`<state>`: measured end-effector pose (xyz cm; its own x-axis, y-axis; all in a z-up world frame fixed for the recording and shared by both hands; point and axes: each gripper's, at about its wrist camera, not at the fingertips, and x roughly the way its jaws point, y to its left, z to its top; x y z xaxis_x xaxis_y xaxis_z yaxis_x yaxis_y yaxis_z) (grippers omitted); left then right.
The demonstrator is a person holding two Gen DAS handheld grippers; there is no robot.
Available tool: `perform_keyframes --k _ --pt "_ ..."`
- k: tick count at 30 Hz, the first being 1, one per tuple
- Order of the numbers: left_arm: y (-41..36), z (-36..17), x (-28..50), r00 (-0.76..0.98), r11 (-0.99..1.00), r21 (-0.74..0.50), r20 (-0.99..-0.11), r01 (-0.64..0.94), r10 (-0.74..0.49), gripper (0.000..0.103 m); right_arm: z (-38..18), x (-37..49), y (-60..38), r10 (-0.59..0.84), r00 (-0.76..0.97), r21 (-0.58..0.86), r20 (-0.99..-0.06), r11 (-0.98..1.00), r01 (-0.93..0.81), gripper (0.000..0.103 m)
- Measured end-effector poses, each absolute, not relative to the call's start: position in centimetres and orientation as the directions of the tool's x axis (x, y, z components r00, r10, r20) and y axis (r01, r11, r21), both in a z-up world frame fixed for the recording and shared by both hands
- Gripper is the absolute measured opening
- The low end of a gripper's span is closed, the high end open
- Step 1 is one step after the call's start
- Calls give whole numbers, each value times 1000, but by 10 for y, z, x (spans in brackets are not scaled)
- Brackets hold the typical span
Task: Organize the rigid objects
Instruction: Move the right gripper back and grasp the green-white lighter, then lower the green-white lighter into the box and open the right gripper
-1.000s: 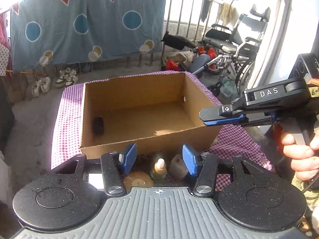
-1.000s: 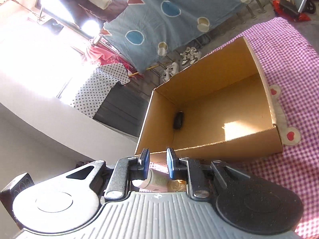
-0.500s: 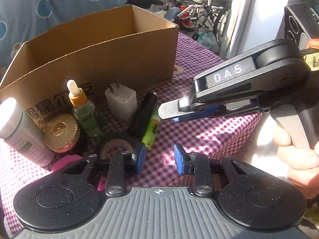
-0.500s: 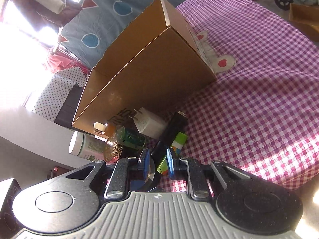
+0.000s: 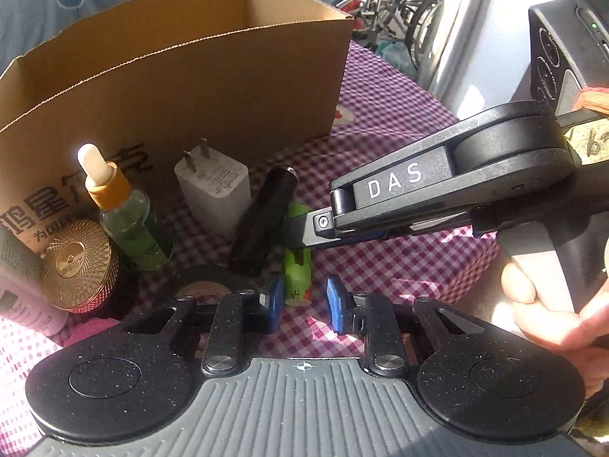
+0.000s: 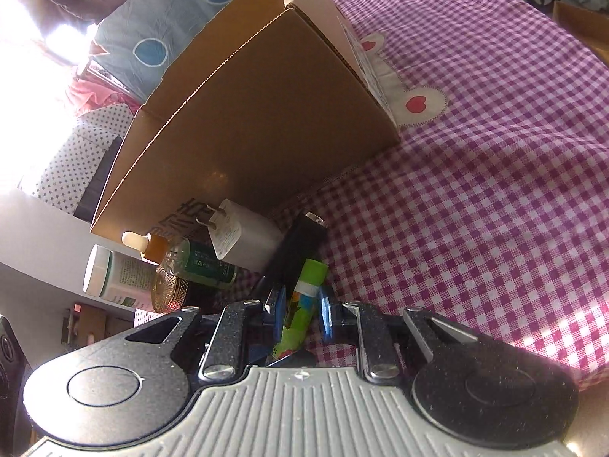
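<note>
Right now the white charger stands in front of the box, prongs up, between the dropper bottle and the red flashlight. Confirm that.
One detail is wrong: the flashlight is black, not red. The left wrist view shows it lying beside the white charger, which does stand prongs up in front of the box, with the dropper bottle on its other side.
</note>
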<state>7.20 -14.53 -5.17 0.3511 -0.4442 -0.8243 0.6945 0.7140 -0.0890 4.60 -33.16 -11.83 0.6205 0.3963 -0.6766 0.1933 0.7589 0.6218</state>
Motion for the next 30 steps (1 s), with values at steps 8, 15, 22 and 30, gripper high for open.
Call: perform_keyframes --k 8,15,22,30 --pt "-150 -58 72 379 706 -55 -813 706 -443 25 -113 57 -321 371 608 558 -702 817 145 19" --pt "-153 -59 69 397 702 -55 -792 710 -463 26 -112 54 -317 369 623 560 -689 818 134 18" --pt "-147 -46 62 399 699 -82 -770 711 -497 26 -99 33 -319 364 659 581 -658 802 138 16" --pt "-122 3 44 488 712 -66 -684 699 -542 26 -41 16 -310 345 736 556 -582 830 51 16"
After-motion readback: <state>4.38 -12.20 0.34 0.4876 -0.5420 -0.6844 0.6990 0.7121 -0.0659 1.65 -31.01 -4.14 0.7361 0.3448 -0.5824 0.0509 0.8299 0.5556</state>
